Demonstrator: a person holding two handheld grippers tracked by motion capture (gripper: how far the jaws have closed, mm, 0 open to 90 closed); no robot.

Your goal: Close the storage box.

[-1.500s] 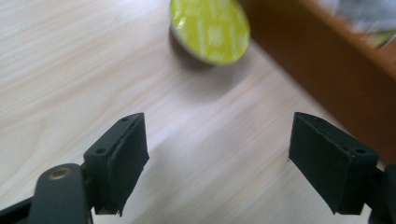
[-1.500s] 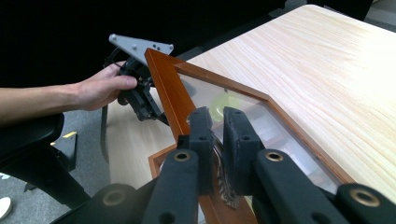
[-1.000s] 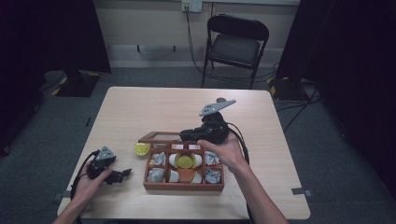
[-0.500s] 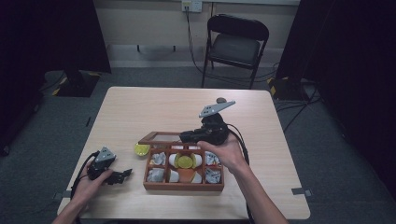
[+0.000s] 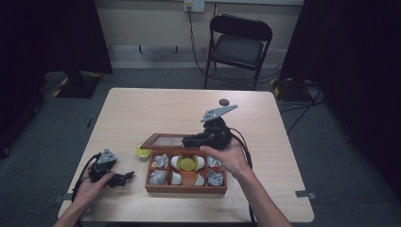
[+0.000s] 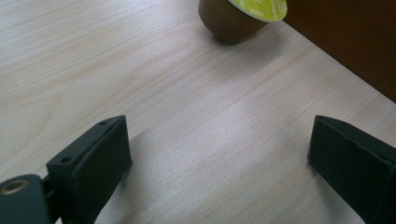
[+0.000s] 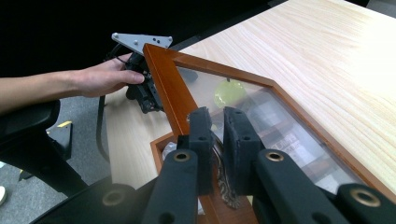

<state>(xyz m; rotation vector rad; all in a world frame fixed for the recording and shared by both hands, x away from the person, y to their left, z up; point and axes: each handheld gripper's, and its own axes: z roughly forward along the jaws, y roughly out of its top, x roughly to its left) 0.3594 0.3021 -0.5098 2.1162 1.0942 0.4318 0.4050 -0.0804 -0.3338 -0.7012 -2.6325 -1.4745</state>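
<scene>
A wooden box (image 5: 186,188) with several compartments of capsules and wrapped pieces stands mid-table. Its glass-paned lid (image 5: 166,140) is tilted up at the far side. My right gripper (image 5: 187,140) is shut on the lid; in the right gripper view its jaws (image 7: 217,116) pinch the metal clasp on the lid's frame (image 7: 168,88). My left gripper (image 5: 126,177) rests on the table left of the box. Its jaws (image 6: 219,140) have just been opening and stand wide with only bare table between them. A yellow-topped capsule (image 6: 240,16) sits ahead of them, beside the box wall (image 6: 355,42).
The capsule (image 5: 143,151) lies just off the box's far left corner. A small dark round object (image 5: 223,101) lies near the table's far edge. Bare wood table (image 5: 156,109) stretches behind the box. A folding chair (image 5: 239,45) stands beyond the table.
Both hands and the raised lid have stayed where they were. The left gripper's jaws look slightly wider apart than before.
</scene>
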